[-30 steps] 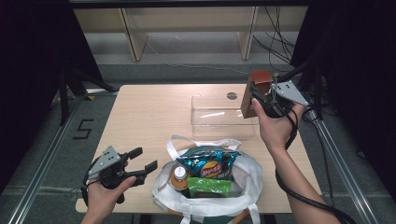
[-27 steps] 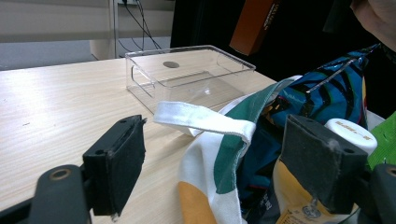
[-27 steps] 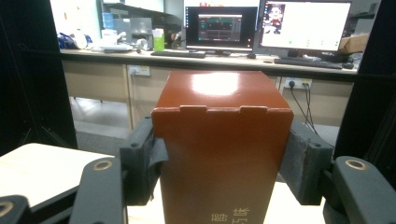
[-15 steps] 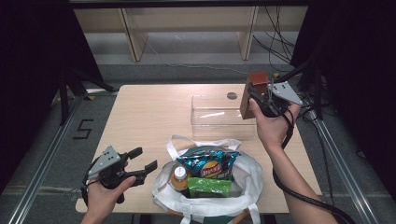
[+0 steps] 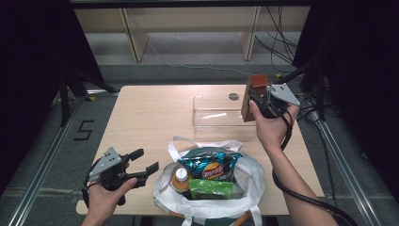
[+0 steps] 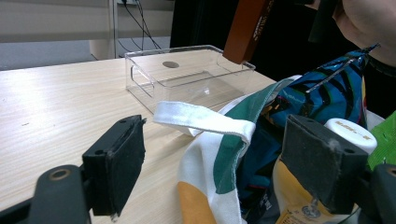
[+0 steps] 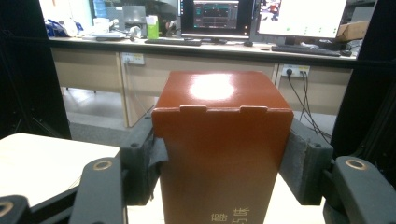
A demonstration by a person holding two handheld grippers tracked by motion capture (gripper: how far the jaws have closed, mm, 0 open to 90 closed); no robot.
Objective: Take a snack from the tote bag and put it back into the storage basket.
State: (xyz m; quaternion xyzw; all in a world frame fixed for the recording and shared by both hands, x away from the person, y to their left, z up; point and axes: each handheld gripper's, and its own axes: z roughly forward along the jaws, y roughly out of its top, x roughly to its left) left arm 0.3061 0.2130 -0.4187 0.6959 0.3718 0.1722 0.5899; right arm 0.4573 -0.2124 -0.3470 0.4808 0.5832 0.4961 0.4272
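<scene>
- While the right gripper (image 5: pixel 258 100) pinches a brown carton (image 5: pixel 252 96) between its pads, the carton hangs upright over the right end of the clear plastic bin (image 5: pixel 217 117), at about 2 o'clock on the table (image 5: pixel 150 117).
- Seen along the right gripper's jaws, the carton (image 7: pixel 223 140) sits squarely between both pads, its flap-top end pointing away.
- At 7 o'clock, the left gripper (image 5: pixel 143 165) is spread wide, holding nothing, just beside the white tote bag (image 5: pixel 254 181).
- Within the bag lie a blue chip packet (image 5: pixel 210 165), a green packet (image 5: pixel 210 189) and a white-capped bottle (image 5: pixel 179 175).
</scene>
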